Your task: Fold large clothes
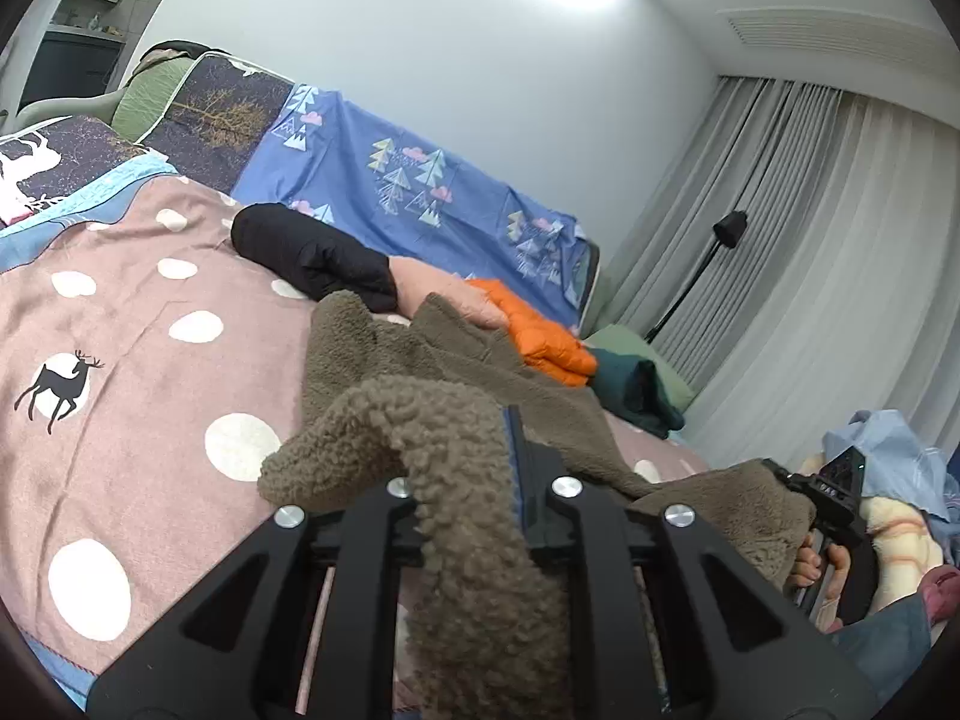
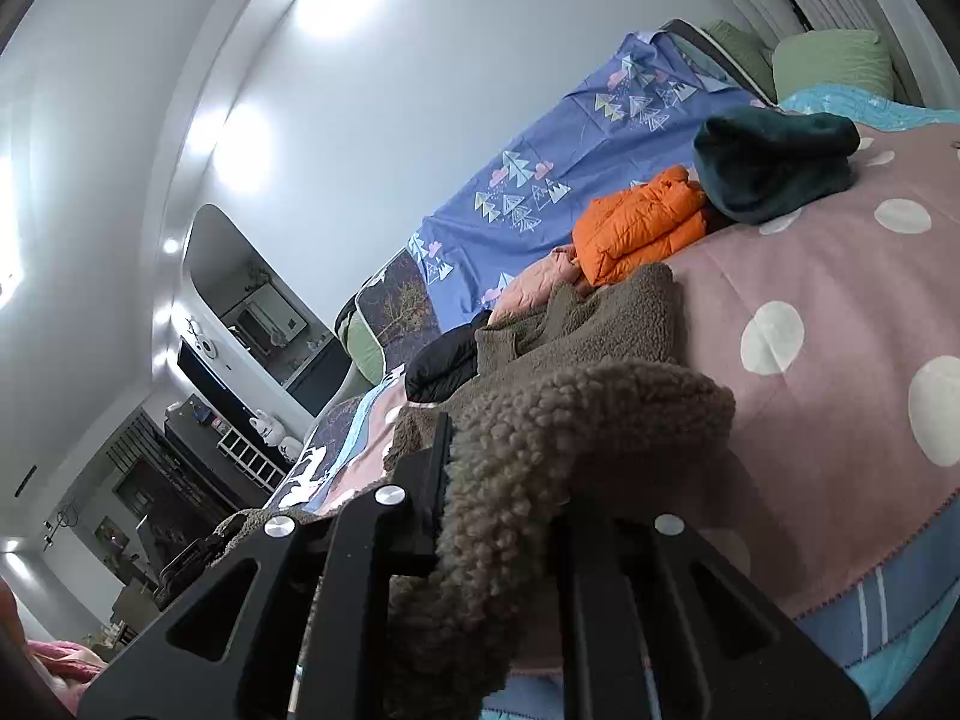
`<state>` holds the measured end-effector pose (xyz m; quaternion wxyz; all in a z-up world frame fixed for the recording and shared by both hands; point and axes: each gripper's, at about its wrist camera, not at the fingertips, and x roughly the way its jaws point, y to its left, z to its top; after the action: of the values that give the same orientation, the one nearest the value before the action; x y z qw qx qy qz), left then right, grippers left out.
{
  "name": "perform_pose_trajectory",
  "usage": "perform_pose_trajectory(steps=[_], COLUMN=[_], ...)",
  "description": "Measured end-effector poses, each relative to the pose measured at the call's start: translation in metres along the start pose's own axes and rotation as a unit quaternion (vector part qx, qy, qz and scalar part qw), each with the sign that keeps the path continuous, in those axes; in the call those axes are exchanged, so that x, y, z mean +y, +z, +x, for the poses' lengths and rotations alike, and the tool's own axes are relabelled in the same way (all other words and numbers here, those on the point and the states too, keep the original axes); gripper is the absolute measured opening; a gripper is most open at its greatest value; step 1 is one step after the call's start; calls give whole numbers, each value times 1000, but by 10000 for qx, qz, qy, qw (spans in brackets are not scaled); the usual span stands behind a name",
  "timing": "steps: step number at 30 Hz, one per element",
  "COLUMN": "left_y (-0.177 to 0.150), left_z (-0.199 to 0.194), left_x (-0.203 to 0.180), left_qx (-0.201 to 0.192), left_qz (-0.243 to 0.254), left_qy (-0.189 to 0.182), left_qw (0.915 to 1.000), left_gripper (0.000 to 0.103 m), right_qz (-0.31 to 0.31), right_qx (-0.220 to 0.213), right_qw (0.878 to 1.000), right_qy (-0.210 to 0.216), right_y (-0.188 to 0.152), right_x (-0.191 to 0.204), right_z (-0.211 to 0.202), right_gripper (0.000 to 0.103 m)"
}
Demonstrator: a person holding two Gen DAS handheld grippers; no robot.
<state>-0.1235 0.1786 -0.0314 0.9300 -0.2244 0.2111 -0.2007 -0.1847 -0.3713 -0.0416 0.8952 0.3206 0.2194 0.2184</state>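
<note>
Evidently both the left tool (image 1: 468, 480) and right tool (image 2: 504, 480) pinch the unlabelled brown fleece (image 1: 480, 570).

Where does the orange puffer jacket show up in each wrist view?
Left wrist: orange puffer jacket right of centre, behind the brown fleece.
Right wrist: orange puffer jacket upper right of centre, beside the dark green garment.
Shared landmark: blue tree-print sheet.

Curtain (image 1: 810, 252), lamp stand (image 1: 690, 288), pillow (image 2: 834, 63)
</note>
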Motion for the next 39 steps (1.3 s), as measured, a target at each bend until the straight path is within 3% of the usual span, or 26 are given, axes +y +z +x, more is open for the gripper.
perform_pose_trajectory(steps=[17,24,27,32,39], left_y=[60,77,73,47,46], left_z=[85,136,170,236,236], left_x=[13,44,66,101,107], left_qx=[173,219,326,687,610], left_qz=[270,230,244,337,245], left_qy=[306,654,933,1619,1459], left_qw=[9990,9974,9948,9838,9871], left_gripper=[12,12,13,14,16], right_qz=[-365,-563,-871,-1008,-915], right_qx=[-260,-312,-228,349,341], right_qw=[9977,9918,9819,9598,9637], right_qy=[-518,-1105,-1665,-2597,-2483], right_y=[49,71,71,48,45], right_x=[-10,-30,-46,-86,-93], right_z=[74,133,171,232,230], right_gripper=[13,13,13,13,17])
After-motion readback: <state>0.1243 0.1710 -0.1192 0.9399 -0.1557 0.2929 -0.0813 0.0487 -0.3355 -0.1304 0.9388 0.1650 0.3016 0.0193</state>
